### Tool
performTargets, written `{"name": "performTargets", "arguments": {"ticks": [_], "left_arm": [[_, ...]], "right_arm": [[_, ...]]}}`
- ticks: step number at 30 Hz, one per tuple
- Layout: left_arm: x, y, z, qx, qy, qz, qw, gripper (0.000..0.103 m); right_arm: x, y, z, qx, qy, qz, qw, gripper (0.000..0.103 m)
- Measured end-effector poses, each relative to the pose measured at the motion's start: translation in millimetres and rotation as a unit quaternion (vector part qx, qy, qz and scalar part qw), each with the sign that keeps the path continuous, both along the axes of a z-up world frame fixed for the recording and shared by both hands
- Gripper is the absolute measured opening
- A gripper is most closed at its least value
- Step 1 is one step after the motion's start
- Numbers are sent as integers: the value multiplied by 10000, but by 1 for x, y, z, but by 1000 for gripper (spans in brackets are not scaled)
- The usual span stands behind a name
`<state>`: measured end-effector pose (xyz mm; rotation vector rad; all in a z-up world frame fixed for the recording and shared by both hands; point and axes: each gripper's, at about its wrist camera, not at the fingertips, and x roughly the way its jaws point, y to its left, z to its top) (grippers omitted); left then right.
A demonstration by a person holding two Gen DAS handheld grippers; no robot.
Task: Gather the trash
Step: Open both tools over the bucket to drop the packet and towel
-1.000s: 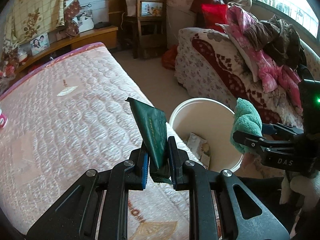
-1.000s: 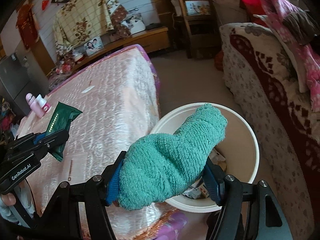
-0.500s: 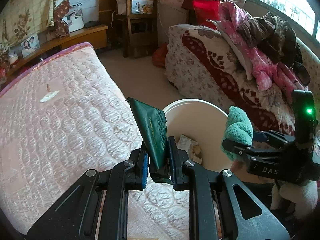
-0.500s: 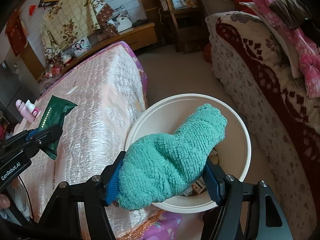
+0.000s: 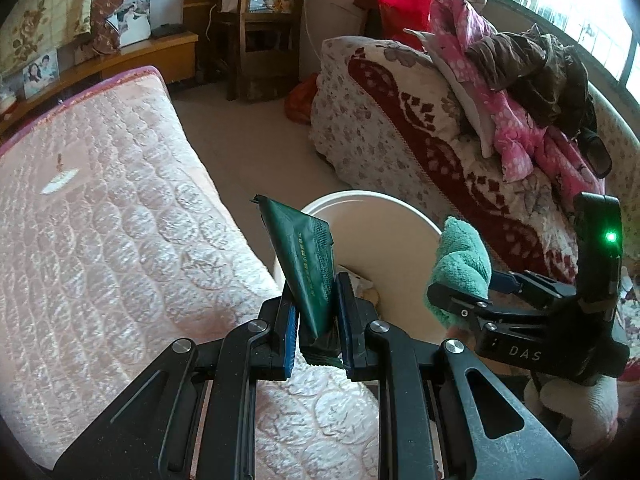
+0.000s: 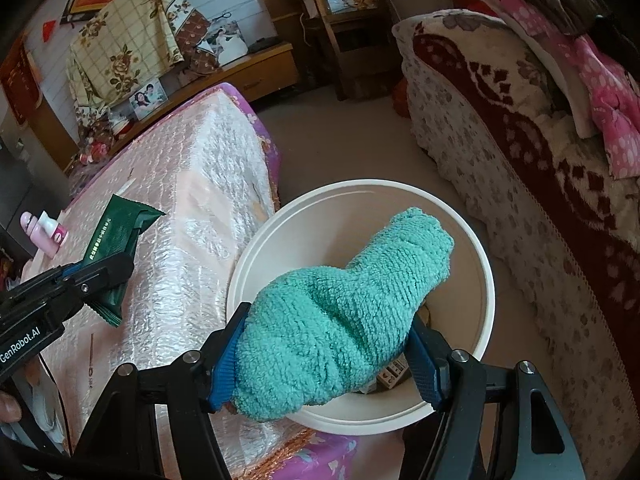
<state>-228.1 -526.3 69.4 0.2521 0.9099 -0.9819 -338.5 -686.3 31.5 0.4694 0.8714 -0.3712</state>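
Note:
My left gripper [image 5: 316, 312] is shut on a dark green foil wrapper [image 5: 306, 256], held upright over the bed's edge beside the white bucket [image 5: 404, 216]. It also shows in the right wrist view [image 6: 104, 276] with the wrapper [image 6: 116, 236]. My right gripper [image 6: 326, 344] is shut on a teal fluffy cloth [image 6: 344, 308], held above the bucket [image 6: 476, 256]. The cloth [image 5: 462, 256] shows in the left wrist view too. Paper scraps lie in the bucket's bottom, mostly hidden.
A pink quilted mattress [image 5: 100, 220] fills the left. A sofa with a floral cover and piled clothes [image 5: 500, 92] stands right of the bucket. A pink bottle [image 6: 44, 232] lies on the bed. A wooden chair [image 5: 264, 20] stands at the back.
Both grippers have moved forward and right toward the bucket, which now sits closer and more central. Each still holds its item.

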Motion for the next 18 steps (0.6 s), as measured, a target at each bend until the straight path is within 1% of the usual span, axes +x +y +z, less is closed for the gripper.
{"name": "performTargets", "arguments": {"ticks": [7,12,15,18], "left_arm": [[-2,-10,-5,-79,164,-136,9997,15],[-1,-16,-6,-91,217,-170,9996,18],[-1,-17,-6,-99,234,-205,9995,22],[0,-17,-6,-127,250,-198,9994,33]], "right_arm": [[0,-5,-2,21,-13,-118,9999,68],[-2,-9,-4,16,-2,-259,9997,73],[-3,-12,-4,36,1,-358,9994,76],[-4,-14,-5,66,-7,-408,9991,77]]}}
